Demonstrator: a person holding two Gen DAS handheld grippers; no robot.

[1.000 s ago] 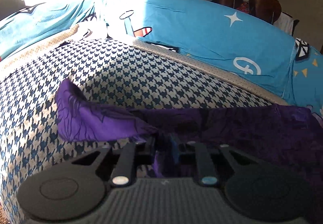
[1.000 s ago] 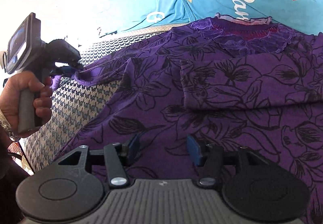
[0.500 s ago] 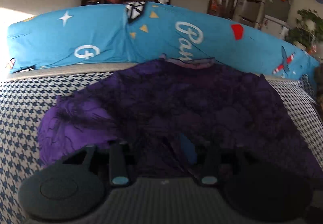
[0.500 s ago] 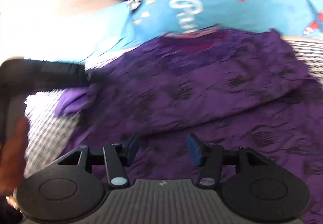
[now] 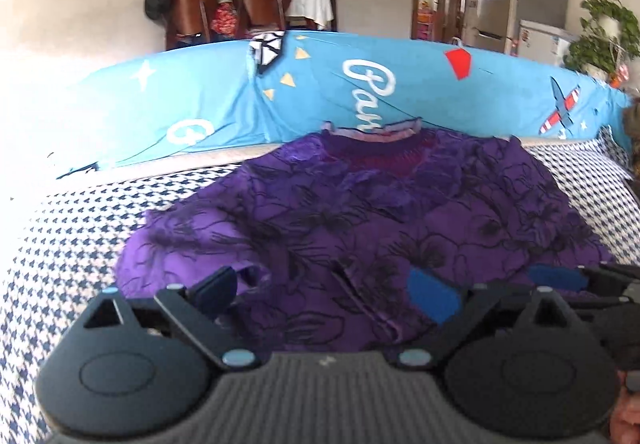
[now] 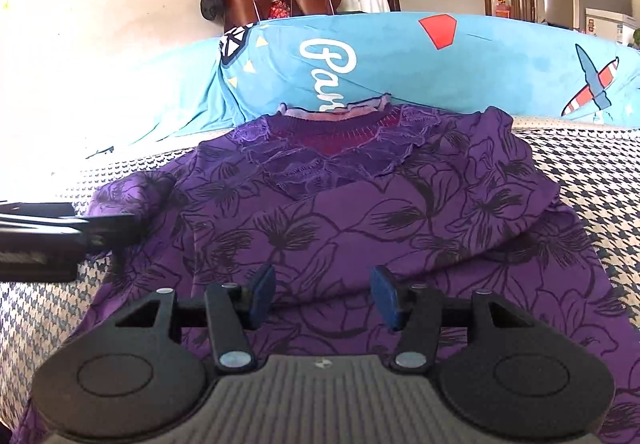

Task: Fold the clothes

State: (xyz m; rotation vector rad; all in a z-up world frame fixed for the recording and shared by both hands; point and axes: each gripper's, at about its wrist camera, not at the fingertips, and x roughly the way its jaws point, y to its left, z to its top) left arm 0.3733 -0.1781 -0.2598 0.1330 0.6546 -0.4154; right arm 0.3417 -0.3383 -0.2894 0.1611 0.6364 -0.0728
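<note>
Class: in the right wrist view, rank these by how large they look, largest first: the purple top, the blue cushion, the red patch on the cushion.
1. Purple top, though nearness to the camera enlarges it.
2. Blue cushion.
3. Red patch, clearly smallest.

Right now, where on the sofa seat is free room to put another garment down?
Two bare patches of houndstooth cover: left of the purple top, below the blue cushions, and right of it. The middle is crowded: the top and both tools.
</note>
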